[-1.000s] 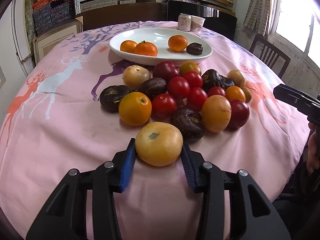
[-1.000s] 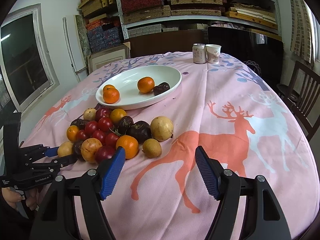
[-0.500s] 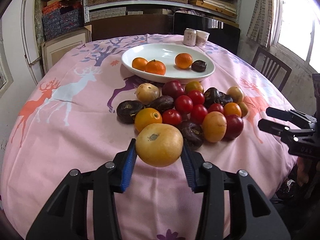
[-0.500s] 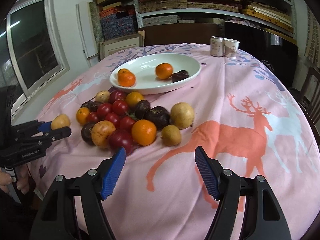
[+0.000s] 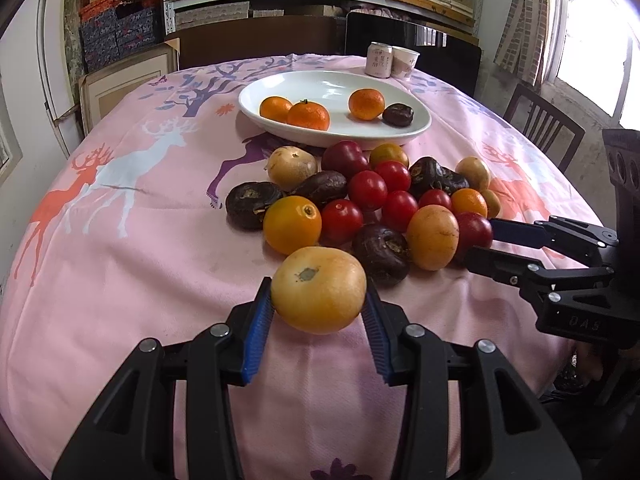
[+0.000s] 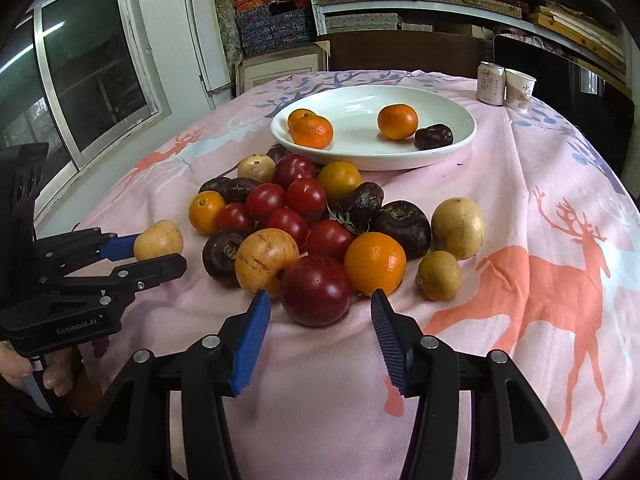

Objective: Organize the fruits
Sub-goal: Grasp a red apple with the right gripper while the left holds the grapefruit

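Clamping a yellow fruit, the left hand-held gripper hovered; the right hand-held gripper (jaws apart) flanked a dark red plum at twelve o'clock.

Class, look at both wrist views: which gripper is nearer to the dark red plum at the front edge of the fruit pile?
Right. The right gripper is open with the dark red plum just ahead of its fingertips. The left gripper, shut on a yellow fruit, sits off to the plum's left.
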A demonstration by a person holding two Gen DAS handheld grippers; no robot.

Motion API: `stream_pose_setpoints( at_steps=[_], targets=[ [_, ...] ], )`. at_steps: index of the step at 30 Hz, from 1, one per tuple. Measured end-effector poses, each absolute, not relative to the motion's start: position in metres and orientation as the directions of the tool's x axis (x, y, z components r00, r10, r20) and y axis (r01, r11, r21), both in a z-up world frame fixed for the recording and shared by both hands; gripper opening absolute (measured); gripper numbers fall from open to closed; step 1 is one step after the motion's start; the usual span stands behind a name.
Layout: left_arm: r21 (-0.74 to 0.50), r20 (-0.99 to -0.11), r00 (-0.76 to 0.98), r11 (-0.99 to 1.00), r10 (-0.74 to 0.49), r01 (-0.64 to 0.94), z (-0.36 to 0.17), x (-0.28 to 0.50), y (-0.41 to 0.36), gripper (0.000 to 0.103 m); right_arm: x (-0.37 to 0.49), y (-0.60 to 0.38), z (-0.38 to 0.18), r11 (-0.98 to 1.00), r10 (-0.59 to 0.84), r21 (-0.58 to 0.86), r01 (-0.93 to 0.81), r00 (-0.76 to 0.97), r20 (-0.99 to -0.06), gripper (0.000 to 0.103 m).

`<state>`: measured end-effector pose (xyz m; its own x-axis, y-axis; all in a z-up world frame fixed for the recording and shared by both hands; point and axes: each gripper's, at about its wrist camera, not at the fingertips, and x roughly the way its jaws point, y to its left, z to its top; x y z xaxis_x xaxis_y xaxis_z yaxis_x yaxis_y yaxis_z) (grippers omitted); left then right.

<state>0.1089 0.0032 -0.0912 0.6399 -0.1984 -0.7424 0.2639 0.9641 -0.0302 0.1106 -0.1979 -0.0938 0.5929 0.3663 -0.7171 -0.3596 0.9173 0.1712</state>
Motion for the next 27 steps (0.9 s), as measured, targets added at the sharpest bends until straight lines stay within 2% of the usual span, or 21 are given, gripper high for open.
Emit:
stream_pose_setpoints(
  at_steps=[10,11,13,22,24,27],
  targets=[
    [-0.031,-0.755,0.626,0.965,-0.194,0.262,-0.097,0.112,0.003,0.042,0.117,-0.187,-0.094,0.912,0.382,0.192,-0.362,0.58,-0.72,0.053],
    [-0.031,-0.756,0.625,0.965,-0.194,0.262,-0.097,0.112,0.003,0.042,0.117,-0.188,-0.094,0.913,0.381,0.191,-0.362,0.581,-0.719,0.051],
    [-0.03,-0.758,0.623,0.965,-0.193,0.262,-0.098,0.112,0.003,0.042,0.115,-0.189,-0.094,0.921,0.358,0.17,-0.349,0.595,-0.72,0.039],
    [-0.029,-0.757,0.624,0.965,-0.192,0.261,-0.098,0.111,0.003,0.042,0.099,-0.21,-0.087,0.926,0.343,0.16,-0.342,0.588,-0.732,0.038],
    [-0.029,-0.757,0.624,0.965,-0.193,0.262,-0.098,0.112,0.003,0.042,0.097,-0.214,-0.085,0.923,0.346,0.16,-0.349,0.575,-0.741,0.04],
    [-0.029,-0.759,0.622,0.964,-0.193,0.264,-0.098,0.112,0.002,0.042,0.095,-0.215,-0.082,0.93,0.325,0.132,-0.343,0.599,-0.732,0.052]
  ],
)
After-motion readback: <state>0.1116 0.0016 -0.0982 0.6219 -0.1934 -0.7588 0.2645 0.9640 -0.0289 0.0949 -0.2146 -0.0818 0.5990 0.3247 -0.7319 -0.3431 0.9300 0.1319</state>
